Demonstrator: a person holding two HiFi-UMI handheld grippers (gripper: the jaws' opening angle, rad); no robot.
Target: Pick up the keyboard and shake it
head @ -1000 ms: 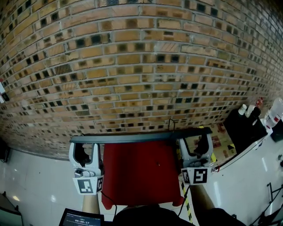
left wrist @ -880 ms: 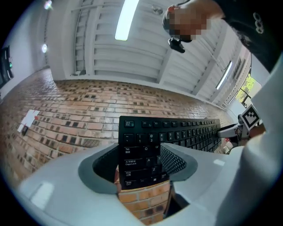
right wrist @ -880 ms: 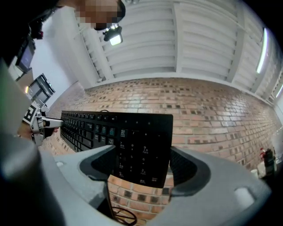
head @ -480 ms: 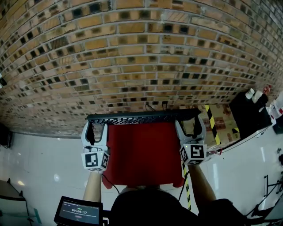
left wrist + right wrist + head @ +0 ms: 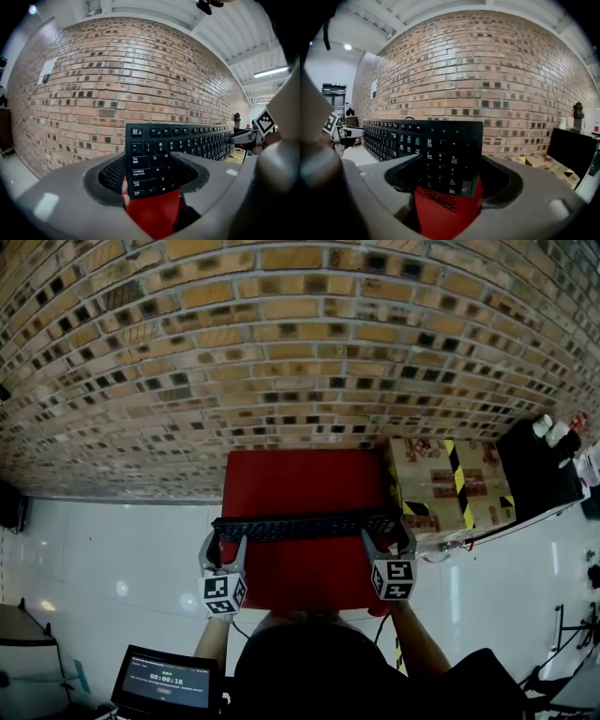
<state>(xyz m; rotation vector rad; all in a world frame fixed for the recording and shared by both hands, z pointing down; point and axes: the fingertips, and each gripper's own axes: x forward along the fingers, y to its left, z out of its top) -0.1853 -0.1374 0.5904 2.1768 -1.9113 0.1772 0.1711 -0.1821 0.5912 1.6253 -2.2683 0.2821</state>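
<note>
1. The keyboard (image 5: 305,525) has come down. A second ago it was up against the brick wall (image 5: 281,352); now it stretches across the middle of the red worktop (image 5: 300,479).
2. The left gripper (image 5: 225,542) and right gripper (image 5: 387,538) have sunk with it, each still clamped wide on one end.

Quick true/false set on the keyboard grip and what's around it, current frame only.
1. The left gripper and right gripper each clamp one end of the keyboard. True.
2. The keyboard lies flat, keys up. False: it is tipped up on edge, keys facing back toward the person.
3. The left gripper holds the number-pad end. False: it holds the Tab/Caps Lock end; the number pad is in the right gripper.
4. A cardboard box with yellow-black tape sits right of the red surface. True.
5. The wall is plain white. False: it is brick.
</note>
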